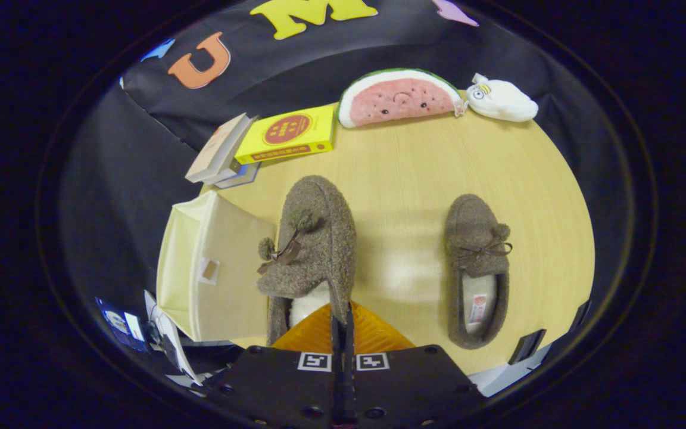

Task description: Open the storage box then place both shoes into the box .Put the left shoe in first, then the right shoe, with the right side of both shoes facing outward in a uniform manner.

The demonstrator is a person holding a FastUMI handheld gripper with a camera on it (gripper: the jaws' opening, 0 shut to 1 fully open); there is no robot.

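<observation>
— Nearest?
— The gripper [341,325], fingers pinched nearly together on the near shoe's [313,238] heel rim.
— Others?
— Second shoe [475,268] at three o'clock on the table [414,167]; storage box [212,268] at nine, touching the held shoe.

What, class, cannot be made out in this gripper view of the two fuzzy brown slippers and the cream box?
- Held fuzzy brown slipper: its heel is hidden behind the gripper, whose fingers pinch its side wall.
- Cream fabric storage box: its inside is not visible, and the slipper covers one edge.
- Label inside the second brown slipper on the wooden table: too small to tell.
- Books beside the yellow box: partly overlapped by it.
</observation>
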